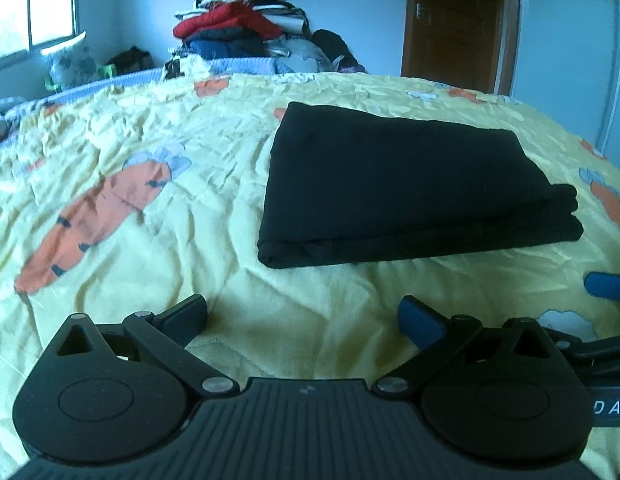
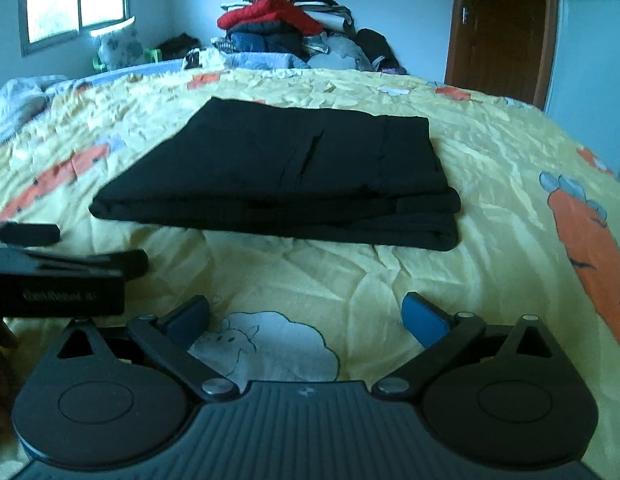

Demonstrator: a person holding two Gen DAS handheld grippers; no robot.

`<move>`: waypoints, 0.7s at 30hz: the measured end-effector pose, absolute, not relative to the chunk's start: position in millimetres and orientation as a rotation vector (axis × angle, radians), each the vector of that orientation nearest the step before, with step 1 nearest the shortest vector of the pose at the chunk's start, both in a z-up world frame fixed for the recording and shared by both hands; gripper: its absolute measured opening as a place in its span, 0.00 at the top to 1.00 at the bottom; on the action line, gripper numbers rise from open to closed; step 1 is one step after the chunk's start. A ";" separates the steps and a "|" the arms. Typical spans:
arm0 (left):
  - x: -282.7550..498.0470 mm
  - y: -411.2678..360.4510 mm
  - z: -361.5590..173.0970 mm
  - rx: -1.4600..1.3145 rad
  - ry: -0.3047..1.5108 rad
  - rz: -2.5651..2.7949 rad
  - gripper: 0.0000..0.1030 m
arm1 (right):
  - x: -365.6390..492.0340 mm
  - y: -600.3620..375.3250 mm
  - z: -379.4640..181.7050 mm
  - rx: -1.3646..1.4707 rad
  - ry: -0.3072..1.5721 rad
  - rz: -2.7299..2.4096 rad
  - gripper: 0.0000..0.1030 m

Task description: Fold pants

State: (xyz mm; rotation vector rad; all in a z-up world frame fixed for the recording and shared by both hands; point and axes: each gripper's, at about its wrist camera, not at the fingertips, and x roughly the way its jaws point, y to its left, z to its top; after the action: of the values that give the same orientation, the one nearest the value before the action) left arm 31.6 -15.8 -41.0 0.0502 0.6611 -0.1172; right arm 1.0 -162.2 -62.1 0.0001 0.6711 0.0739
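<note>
The pants [image 1: 410, 184] lie folded into a compact black rectangle on the yellow carrot-print bedspread [image 1: 150, 128], stacked in several layers with the thick folded edge facing the cameras and a looser step of layers at the near right corner. Taking the pants as the landmark: the left gripper [image 1: 304, 320] hangs just short of their near edge and towards their left corner, its jaws spread wide with nothing between them but bedspread; the right gripper [image 2: 306, 316] sits short of the same edge and towards the right corner, jaws likewise spread fully apart and empty, over a white sheep print [image 2: 266, 344] in the cloth. Neither tool touches the fabric. Beyond the far edge of the pants, at the end of the bed, rises a pile of clothes [image 1: 234, 24]. By the look of it the folding itself is done and the step in hand is letting go and checking the result. To finish well, both tools should draw back low and straight away from the near edge so no finger snags a layer. If any tidying is wanted, the stepped layers at the right corner are the place: a light press from above would square them better than another pinch, which risks dragging the top layer askew.
</note>
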 end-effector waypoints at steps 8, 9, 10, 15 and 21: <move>32.1 -15.4 -41.7 0.045 0.664 -0.119 0.00 | 0.6 -163.7 -62.4 0.002 0.671 0.076 0.00; 32.2 -15.3 -41.7 0.045 0.664 -0.119 0.00 | 0.5 -163.4 -62.4 0.001 0.671 0.076 0.00; 32.5 -14.9 -41.8 0.044 0.664 -0.119 0.00 | 0.6 -163.8 -62.4 0.001 0.671 0.076 0.00; 32.3 -15.1 -41.7 0.044 0.664 -0.120 0.00 | 0.3 -164.1 -62.3 0.002 0.671 0.076 0.00; 31.6 -14.7 -41.4 0.043 0.663 -0.115 0.00 | 0.3 -168.4 -61.3 0.036 0.664 0.045 0.00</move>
State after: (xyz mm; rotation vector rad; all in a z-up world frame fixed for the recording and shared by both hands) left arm 31.6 -14.7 -41.4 0.0435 0.6633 -0.1147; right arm 0.3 -168.4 -61.3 0.0361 0.6636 0.0448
